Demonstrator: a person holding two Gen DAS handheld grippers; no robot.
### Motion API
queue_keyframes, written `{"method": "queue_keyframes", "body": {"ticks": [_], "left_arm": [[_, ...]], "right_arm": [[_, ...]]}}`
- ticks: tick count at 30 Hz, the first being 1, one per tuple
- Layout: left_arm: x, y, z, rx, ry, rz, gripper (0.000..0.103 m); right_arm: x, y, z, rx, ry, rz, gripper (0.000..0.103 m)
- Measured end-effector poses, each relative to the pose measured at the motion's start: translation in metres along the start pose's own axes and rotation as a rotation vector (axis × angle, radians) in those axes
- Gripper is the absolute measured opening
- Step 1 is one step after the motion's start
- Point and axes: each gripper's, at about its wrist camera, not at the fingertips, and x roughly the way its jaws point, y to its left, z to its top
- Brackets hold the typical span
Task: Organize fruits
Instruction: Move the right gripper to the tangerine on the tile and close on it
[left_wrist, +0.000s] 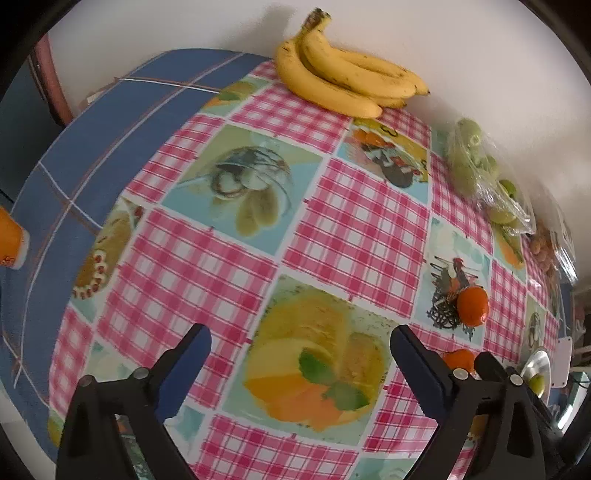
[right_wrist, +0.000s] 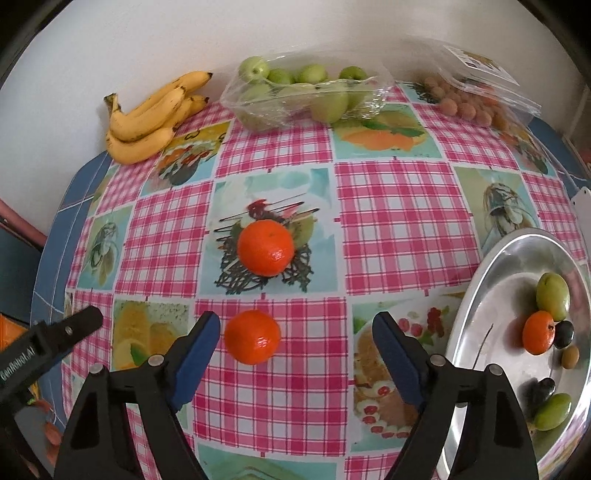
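Two tangerines lie on the checked tablecloth. The near tangerine (right_wrist: 252, 336) sits between the fingers of my right gripper (right_wrist: 295, 332), close to the left finger (right_wrist: 201, 339); the pads do not press on it, so the gripper is open. The far tangerine (right_wrist: 266, 247) rests a little beyond it, also seen as the tangerine (left_wrist: 472, 306) at the right of the left wrist view. My left gripper (left_wrist: 301, 334) stands open over a printed fruit picture with nothing between its fingers. A metal tray (right_wrist: 480, 295) at the right holds a tangerine (right_wrist: 538, 332), green fruits and small dark fruits.
A bunch of bananas (left_wrist: 343, 81) lies at the back by the white wall. Next to it are a clear bag of green fruits (right_wrist: 295, 96) and a clear pack of small brown fruits (right_wrist: 472, 99). An orange cup (left_wrist: 11, 240) stands at the table's left edge.
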Motion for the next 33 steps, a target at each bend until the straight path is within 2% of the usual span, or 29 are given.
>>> {"method": "queue_keyframes", "body": {"ticks": [2, 7, 16, 18, 26, 33], "left_arm": [[0.003, -0.003, 0.0, 0.014, 0.003, -0.005, 0.097], [0.004, -0.02, -0.004, 0.055, 0.006, -0.037, 0.095], [0.016, -0.04, -0.003, 0.083, 0.009, -0.059, 0.09], [0.02, -0.041, -0.002, 0.078, 0.011, -0.06, 0.09], [0.028, -0.044, -0.002, 0.079, 0.026, -0.058, 0.09], [0.026, -0.043, -0.002, 0.077, 0.026, -0.055, 0.09]], "right_arm": [[0.0, -0.004, 0.002, 0.01, -0.003, 0.0, 0.075], [-0.001, -0.012, 0.009, 0.039, -0.015, 0.009, 0.073], [0.013, -0.005, 0.029, 0.039, -0.012, 0.039, 0.061], [0.02, -0.002, 0.032, 0.04, -0.007, 0.043, 0.057], [0.033, 0.014, 0.041, -0.002, 0.001, 0.057, 0.055], [0.037, 0.025, 0.043, -0.027, 0.002, 0.074, 0.042]]}}
